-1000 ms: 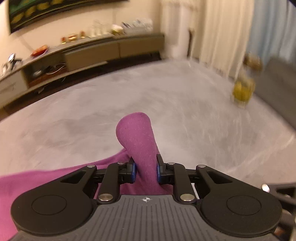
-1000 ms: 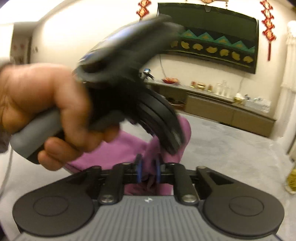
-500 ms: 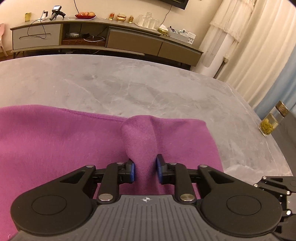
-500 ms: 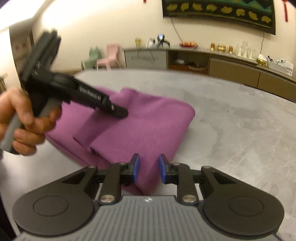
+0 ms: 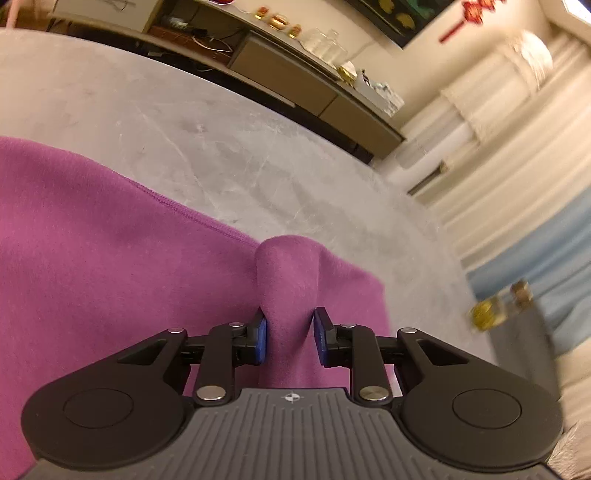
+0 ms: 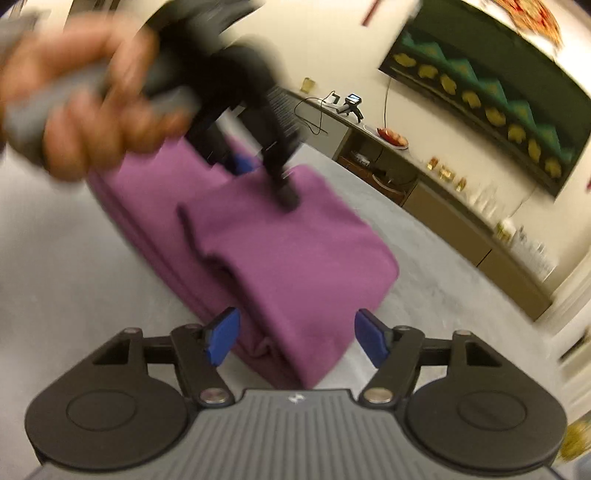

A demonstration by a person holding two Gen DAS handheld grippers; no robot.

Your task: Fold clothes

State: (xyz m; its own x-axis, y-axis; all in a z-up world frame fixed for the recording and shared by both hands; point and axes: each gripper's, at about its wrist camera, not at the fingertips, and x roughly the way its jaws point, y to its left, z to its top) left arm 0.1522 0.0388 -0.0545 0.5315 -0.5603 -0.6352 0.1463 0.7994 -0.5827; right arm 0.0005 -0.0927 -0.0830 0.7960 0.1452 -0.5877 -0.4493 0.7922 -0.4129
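- grey marbled table fills most of both views, pale with fine darker veins, matte under warm indoor light.
- beyond its far edge a long low sideboard runs along a cream wall, with open shelves, cables and small golden jars on top; a red plate of fruit sits on it in the right wrist view.
- on the wall above hangs a wide dark picture with teal triangles and yellow shapes, and a red knotted ornament hangs nearby.
- cream curtains with a blue panel beside them close off the right side of the left wrist view; a blurred glass jar with yellow contents stands near the table's edge.
- purple garment lies folded into a thick rectangle on the table, several layers showing at its near edge.
- left gripper pinches a raised ridge of the purple cloth between its blue pads, near the garment's far corner; its jaws have just tightened a little.
- person's hand holding that tool is motion-blurred in the right wrist view.
- right gripper has just been opening; its jaws stand wide on either side of the folded near corner, the pads clear of the cloth.
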